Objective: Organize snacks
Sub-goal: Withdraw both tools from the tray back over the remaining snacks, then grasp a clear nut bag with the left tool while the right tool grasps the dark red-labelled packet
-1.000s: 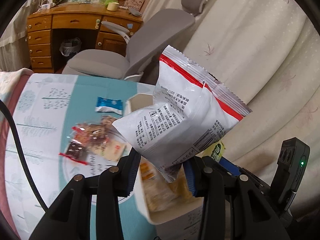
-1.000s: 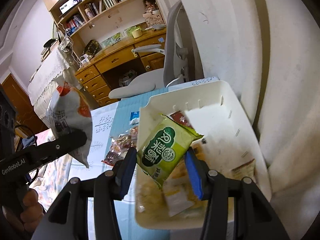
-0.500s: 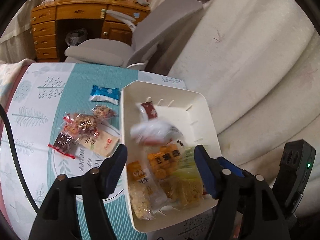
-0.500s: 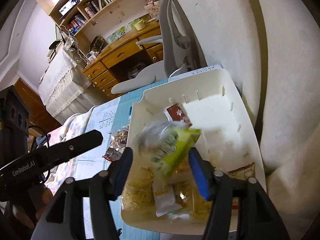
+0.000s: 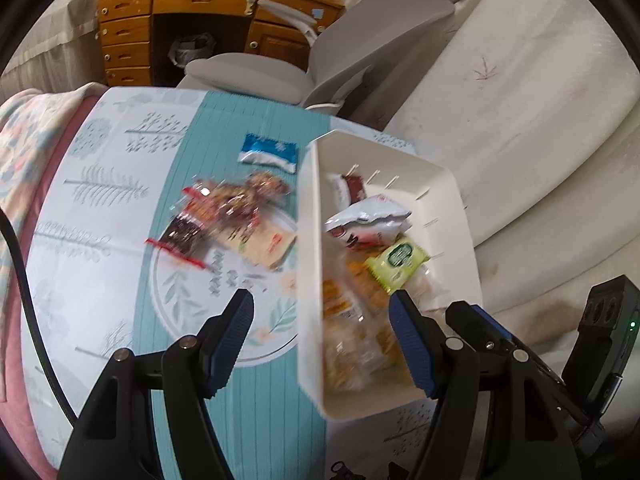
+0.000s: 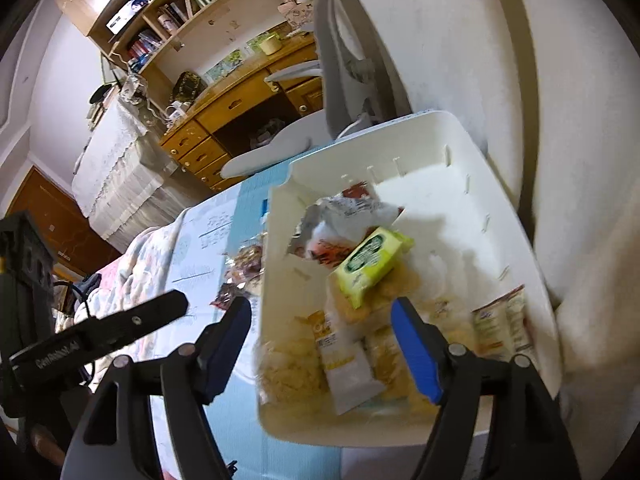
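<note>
A white bin (image 5: 310,264) (image 6: 516,216) stands at the table's right edge. In it lie a white and red snack bag (image 5: 368,222) (image 6: 340,228), a green packet (image 5: 398,260) (image 6: 370,262) and several yellow snack packs (image 6: 360,344). On the tablecloth left of the bin lie a blue packet (image 5: 269,153), clear bags of red-brown snacks (image 5: 216,212) and a beige packet (image 5: 266,242). My left gripper (image 5: 322,316) is open and empty above the bin's near left corner. My right gripper (image 6: 322,320) is open and empty above the bin's near end.
A grey office chair (image 5: 304,64) and a wooden desk (image 5: 180,12) stand beyond the table. A white curtain (image 5: 520,120) hangs close behind the bin. A quilt (image 5: 32,128) lies at the table's left. The left gripper's body (image 6: 92,336) shows in the right wrist view.
Both grippers opened and let go: the white and red bag and the green packet dropped into the bin. Both grippers drew back a little.
</note>
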Demonstrator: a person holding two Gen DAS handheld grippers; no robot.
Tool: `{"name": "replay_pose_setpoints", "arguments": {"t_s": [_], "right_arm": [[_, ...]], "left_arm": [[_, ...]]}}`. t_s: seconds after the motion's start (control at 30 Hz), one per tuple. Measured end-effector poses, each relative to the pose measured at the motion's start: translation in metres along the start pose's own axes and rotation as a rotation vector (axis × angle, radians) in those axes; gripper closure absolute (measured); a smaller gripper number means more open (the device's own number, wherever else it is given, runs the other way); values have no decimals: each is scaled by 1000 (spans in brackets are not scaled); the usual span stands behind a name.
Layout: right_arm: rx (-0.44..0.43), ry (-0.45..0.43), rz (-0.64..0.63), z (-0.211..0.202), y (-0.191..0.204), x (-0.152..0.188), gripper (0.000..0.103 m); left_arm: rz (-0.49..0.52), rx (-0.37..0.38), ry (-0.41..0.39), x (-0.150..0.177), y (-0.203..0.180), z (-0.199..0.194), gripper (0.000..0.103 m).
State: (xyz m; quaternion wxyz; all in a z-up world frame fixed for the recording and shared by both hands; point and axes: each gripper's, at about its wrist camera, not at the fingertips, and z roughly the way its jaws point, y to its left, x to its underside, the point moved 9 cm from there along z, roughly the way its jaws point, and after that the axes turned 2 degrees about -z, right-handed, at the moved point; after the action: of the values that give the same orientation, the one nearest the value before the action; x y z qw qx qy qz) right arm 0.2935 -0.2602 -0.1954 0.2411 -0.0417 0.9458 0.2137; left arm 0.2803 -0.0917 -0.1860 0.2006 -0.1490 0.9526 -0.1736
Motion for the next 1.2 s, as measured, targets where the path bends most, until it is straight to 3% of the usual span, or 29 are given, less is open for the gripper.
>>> {"name": "replay_pose_setpoints", "arguments": {"t_s": [0.37, 0.63, 0.9, 1.2], "right_arm": [[15, 43, -21, 15, 53, 47, 29], [60, 17, -16, 22, 107, 68, 29], [117, 13, 39, 41, 152, 95, 29], [186, -13, 50, 59, 187, 104, 29]], "left_arm": [[-5, 13, 22, 25, 57, -28, 34], [27, 42, 69, 30, 114, -53, 32], [89, 55, 132, 18, 177, -69, 29], [182, 48, 181, -18, 216, -74, 22]]}}
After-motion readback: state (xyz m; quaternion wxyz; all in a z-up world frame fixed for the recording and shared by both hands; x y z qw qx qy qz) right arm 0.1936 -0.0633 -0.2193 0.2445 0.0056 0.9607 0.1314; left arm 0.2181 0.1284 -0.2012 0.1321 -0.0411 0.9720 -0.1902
